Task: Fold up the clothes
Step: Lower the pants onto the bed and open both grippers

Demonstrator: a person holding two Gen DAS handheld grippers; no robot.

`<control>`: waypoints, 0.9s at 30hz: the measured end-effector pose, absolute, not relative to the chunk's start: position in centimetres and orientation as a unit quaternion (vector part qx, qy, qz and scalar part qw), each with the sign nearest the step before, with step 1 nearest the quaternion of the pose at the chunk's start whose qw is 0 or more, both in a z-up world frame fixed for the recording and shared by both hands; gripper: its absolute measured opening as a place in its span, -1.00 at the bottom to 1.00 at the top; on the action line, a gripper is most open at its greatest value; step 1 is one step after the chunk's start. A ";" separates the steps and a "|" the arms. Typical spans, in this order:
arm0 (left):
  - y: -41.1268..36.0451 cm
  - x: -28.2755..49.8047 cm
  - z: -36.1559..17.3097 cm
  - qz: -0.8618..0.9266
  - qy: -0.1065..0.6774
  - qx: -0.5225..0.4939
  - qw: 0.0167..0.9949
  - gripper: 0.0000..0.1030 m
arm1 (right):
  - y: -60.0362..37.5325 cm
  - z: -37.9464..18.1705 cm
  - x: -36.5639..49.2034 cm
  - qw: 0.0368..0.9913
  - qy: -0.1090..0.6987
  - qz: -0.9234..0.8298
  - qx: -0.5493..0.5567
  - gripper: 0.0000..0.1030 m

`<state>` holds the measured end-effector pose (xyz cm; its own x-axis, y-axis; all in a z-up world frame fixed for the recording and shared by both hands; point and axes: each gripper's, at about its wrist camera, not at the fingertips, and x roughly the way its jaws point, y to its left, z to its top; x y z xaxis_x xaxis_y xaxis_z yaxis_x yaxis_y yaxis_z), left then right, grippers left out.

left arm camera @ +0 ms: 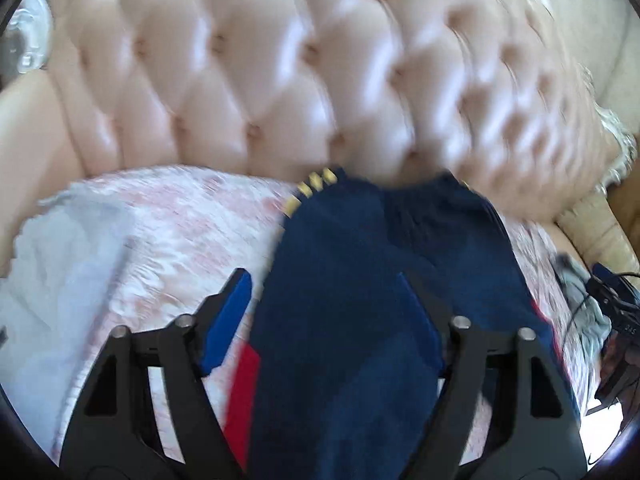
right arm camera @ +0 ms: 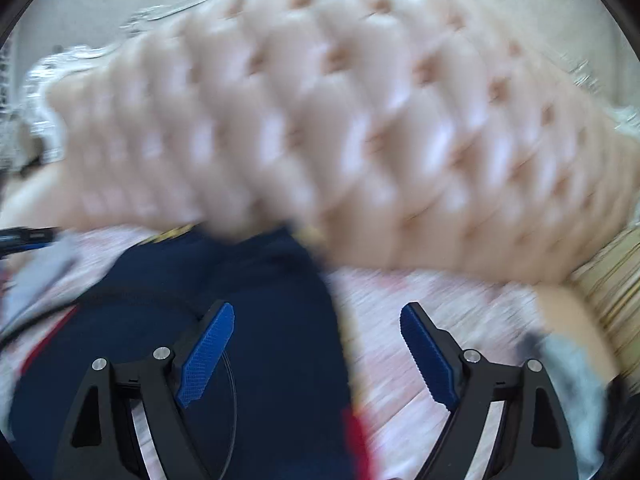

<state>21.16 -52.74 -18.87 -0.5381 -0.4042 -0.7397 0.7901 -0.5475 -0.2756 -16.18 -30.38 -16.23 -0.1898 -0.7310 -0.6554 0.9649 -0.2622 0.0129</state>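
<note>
A navy garment (left arm camera: 360,280) with a red stripe (left arm camera: 244,392) and yellow marks near its top edge lies on a pink-and-white patterned bedspread (left arm camera: 180,220), reaching up to the headboard. My left gripper (left arm camera: 322,278) is open above it: the left pad hangs over the garment's left edge, the right pad over the navy cloth. In the right wrist view my right gripper (right arm camera: 317,308) is open wide over the same garment (right arm camera: 260,300), whose right edge runs down between the pads. Nothing is pinched in either. Both views are blurred.
A tufted cream headboard (left arm camera: 280,80) rises right behind the garment. A pale grey-white cloth (left arm camera: 60,272) lies at the left of the bed. Crumpled grey clothing (left arm camera: 580,296) and the other gripper (left arm camera: 612,300) are at the right. A light blue cloth (right arm camera: 568,380) lies at the right in the right wrist view.
</note>
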 end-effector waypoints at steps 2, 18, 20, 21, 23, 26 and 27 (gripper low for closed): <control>-53.9 20.0 -20.1 -0.813 0.333 0.331 0.345 -0.36 | -31.5 -16.6 -15.3 0.577 0.197 -0.734 0.299 0.68; -70.3 8.1 -29.1 -0.789 0.276 0.431 0.339 0.22 | -51.4 -25.6 -22.7 0.552 0.220 -0.735 0.327 0.68; -70.5 7.6 -30.2 -0.792 0.286 0.438 0.314 -0.06 | -51.7 -26.7 -24.6 0.547 0.224 -0.730 0.344 0.68; -70.6 7.3 -30.8 -0.794 0.291 0.441 0.301 -0.39 | -51.7 -27.0 -25.3 0.546 0.222 -0.730 0.348 0.68; -70.4 6.9 -31.2 -0.799 0.282 0.443 0.293 -0.70 | -51.9 -27.4 -26.5 0.547 0.214 -0.727 0.356 0.68; -71.1 8.2 -30.1 -0.797 0.321 0.402 0.316 -0.76 | -52.3 -27.8 -27.1 0.546 0.220 -0.722 0.364 0.68; -71.5 8.8 -29.6 -0.795 0.342 0.381 0.325 -0.80 | -52.3 -27.9 -27.0 0.545 0.224 -0.722 0.362 0.68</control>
